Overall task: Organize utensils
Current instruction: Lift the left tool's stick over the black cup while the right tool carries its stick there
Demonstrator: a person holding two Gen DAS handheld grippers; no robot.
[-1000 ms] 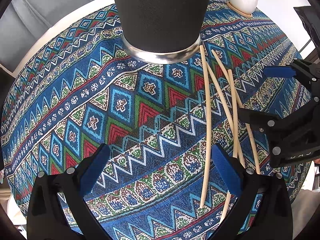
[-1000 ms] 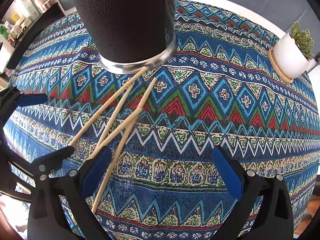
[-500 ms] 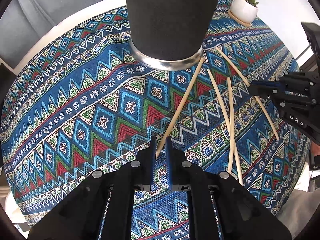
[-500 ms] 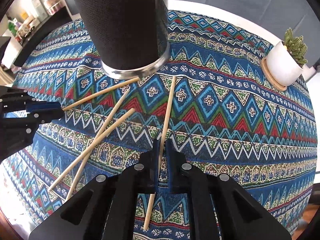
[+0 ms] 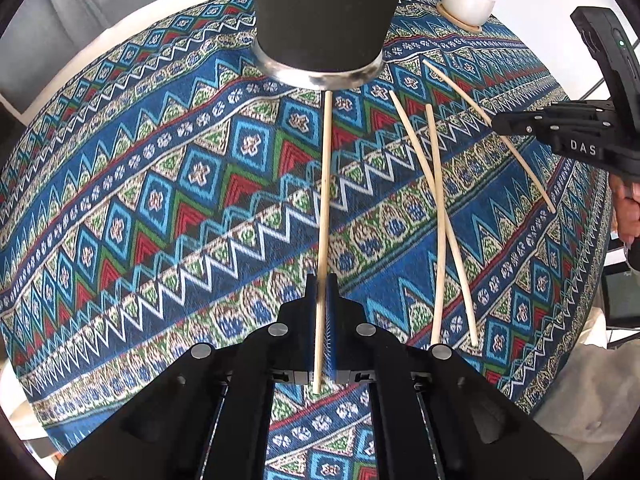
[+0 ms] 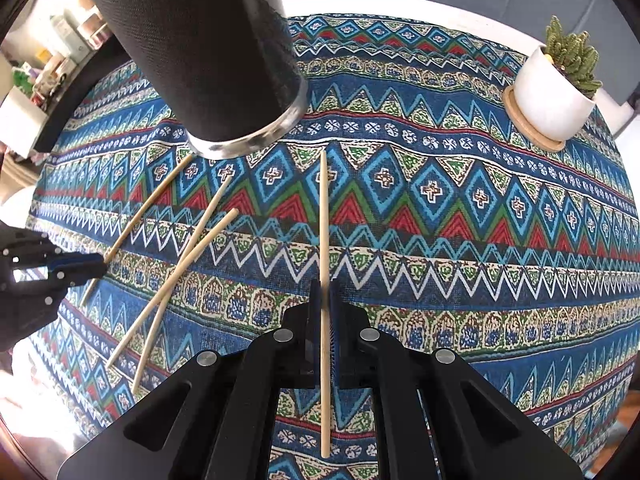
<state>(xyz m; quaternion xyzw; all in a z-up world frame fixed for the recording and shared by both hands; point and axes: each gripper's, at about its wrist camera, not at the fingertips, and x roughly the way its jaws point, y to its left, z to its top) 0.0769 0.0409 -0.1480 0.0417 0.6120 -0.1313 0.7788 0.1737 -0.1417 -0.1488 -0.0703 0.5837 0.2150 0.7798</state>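
Note:
My left gripper (image 5: 321, 282) is shut on a pale wooden chopstick (image 5: 325, 184) whose far tip points at the base of the black mesh holder (image 5: 320, 20). In the right wrist view, my right gripper (image 6: 325, 290) is shut on a second chopstick (image 6: 324, 220), which points past the right side of the holder (image 6: 208, 60). Each gripper also shows in the other view, pinching its stick: the right gripper (image 5: 500, 124) and the left gripper (image 6: 98, 266). Two loose chopsticks (image 5: 437, 184) lie crossed on the cloth between the grippers, also seen as crossed sticks (image 6: 230, 215).
A blue patterned tablecloth (image 5: 160, 200) covers the round table. A white pot with a succulent (image 6: 552, 96) sits on a wooden coaster at the far right edge, and the same pot (image 5: 470, 4) shows in the left wrist view. A person's hand (image 5: 628, 216) is at the right margin.
Both grippers went from wide open to shut, each on one chopstick. The held sticks have swung into line with the fingers, and both grippers have shifted over the cloth.

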